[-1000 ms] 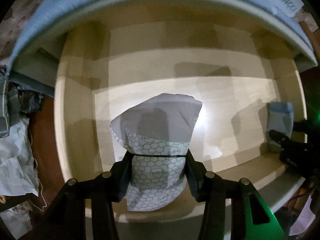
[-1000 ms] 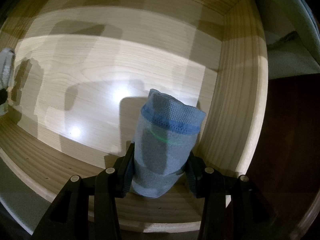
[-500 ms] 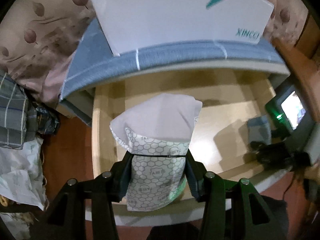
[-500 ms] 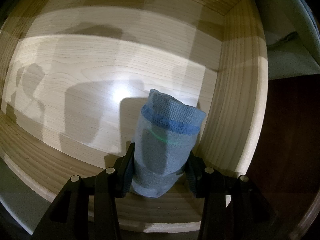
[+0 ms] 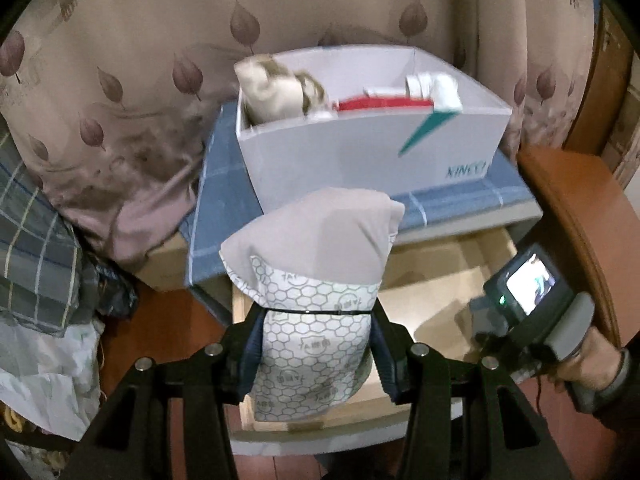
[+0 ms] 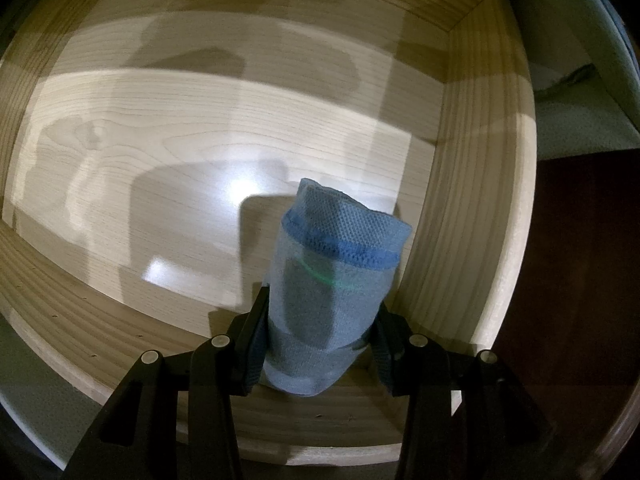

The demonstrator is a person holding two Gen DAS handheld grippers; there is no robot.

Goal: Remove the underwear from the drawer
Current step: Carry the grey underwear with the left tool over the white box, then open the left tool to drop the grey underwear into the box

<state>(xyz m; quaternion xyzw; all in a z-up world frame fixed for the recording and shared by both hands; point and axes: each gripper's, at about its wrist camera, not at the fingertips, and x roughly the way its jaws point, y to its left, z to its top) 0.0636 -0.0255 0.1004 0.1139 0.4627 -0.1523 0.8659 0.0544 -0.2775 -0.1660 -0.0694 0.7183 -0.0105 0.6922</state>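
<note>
Leaf-print curtain [image 5: 132, 92] behind, white box [image 5: 360, 148] on blue-tiled cabinet top [image 5: 224, 184], wooden drawer [image 5: 448, 280] pulled open below. Left gripper [image 5: 316, 344] up above drawer's front edge, fingers clenched on honeycomb-print underwear roll [image 5: 316, 292]. Right gripper [image 6: 320, 344] down inside drawer at front right corner, fingers clamped on blue underwear roll [image 6: 332, 280], just beside right wall.
</note>
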